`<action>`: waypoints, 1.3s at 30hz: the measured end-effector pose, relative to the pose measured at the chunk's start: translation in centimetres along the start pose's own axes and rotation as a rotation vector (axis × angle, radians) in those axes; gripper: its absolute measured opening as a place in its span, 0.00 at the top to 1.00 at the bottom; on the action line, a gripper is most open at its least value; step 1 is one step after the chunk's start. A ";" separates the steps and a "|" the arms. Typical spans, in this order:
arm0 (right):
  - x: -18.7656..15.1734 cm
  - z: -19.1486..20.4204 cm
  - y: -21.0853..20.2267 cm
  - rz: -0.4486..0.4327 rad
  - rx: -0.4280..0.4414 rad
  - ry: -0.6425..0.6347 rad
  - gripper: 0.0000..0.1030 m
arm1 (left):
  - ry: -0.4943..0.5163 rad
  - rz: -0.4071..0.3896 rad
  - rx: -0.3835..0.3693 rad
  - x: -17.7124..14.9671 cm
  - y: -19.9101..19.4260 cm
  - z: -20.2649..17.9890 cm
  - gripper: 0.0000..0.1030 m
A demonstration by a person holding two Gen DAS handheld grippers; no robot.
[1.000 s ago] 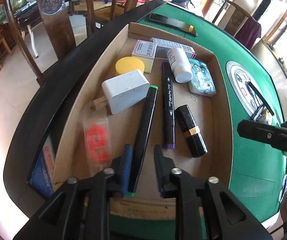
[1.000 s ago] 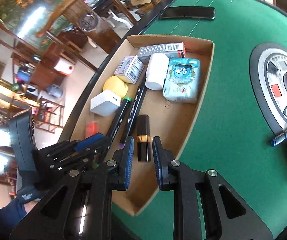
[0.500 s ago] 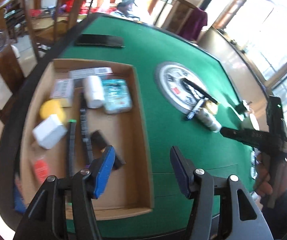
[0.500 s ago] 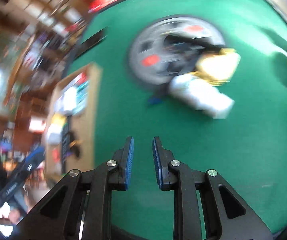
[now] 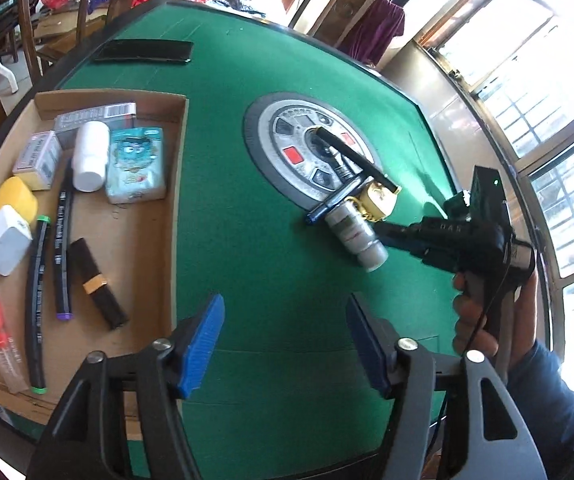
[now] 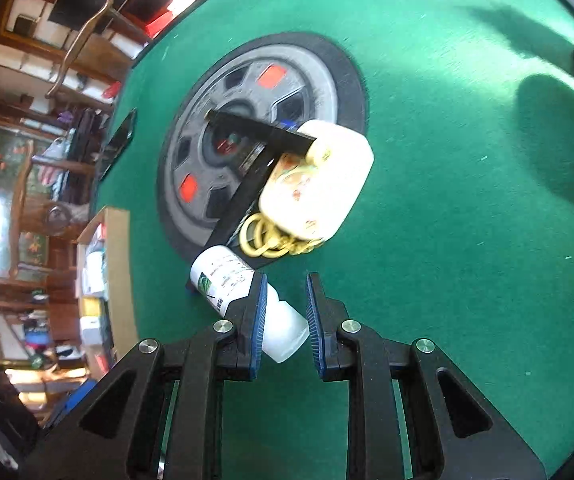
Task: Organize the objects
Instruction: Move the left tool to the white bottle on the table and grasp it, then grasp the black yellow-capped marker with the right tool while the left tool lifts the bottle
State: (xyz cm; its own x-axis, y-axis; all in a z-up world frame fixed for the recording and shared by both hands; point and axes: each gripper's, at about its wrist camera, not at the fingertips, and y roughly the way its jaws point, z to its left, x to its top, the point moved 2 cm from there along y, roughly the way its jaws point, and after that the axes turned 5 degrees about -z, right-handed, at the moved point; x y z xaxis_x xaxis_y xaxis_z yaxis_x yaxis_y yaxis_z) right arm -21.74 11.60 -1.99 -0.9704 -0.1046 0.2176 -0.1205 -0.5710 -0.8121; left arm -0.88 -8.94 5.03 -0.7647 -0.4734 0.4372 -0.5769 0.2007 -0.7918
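Lying at far left on the green bench [image 5: 247, 240]: box [image 5: 175, 208] holding markers [image 5: 49, 272]. Left tongs [image 5: 283, 340] gaping wide over bare felt. Right tongs [image 6: 285, 316], slightly parted, straddling the bottle [image 6: 243, 288] cap beside the centre dial [image 6: 247, 128].

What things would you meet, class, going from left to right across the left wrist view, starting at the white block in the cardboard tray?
White block → black tube with gold band → blue cartoon pack → round grey dial → small white bottle → right gripper.
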 end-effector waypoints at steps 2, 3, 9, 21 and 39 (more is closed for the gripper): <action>-0.8 0.7 0.6 0.045 0.059 -0.015 0.82 | -0.005 0.003 -0.005 0.3 0.8 -0.5 0.33; -1.1 0.9 0.7 0.063 0.080 -0.023 0.82 | -0.009 0.008 -0.014 0.5 1.3 -1.0 0.33; -2.2 2.0 -1.1 0.049 0.043 -0.129 0.79 | -0.022 0.050 -0.041 1.7 4.8 -2.8 0.32; 0.4 -0.6 -4.7 -0.044 -0.072 -0.175 0.66 | 0.028 0.084 0.057 3.7 11.9 -7.6 0.31; 7.2 5.9 -2.8 -0.031 -0.145 -0.442 0.66 | 0.083 0.088 0.224 0.6 11.9 -5.3 0.67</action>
State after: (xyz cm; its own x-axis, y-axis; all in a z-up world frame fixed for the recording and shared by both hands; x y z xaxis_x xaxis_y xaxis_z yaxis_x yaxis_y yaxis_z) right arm -27.16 7.64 5.07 -0.7877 -0.4443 0.4268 -0.2062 -0.4626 -0.8622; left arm -9.71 -2.26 -1.92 -0.8353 -0.3891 0.3884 -0.4361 0.0388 -0.8991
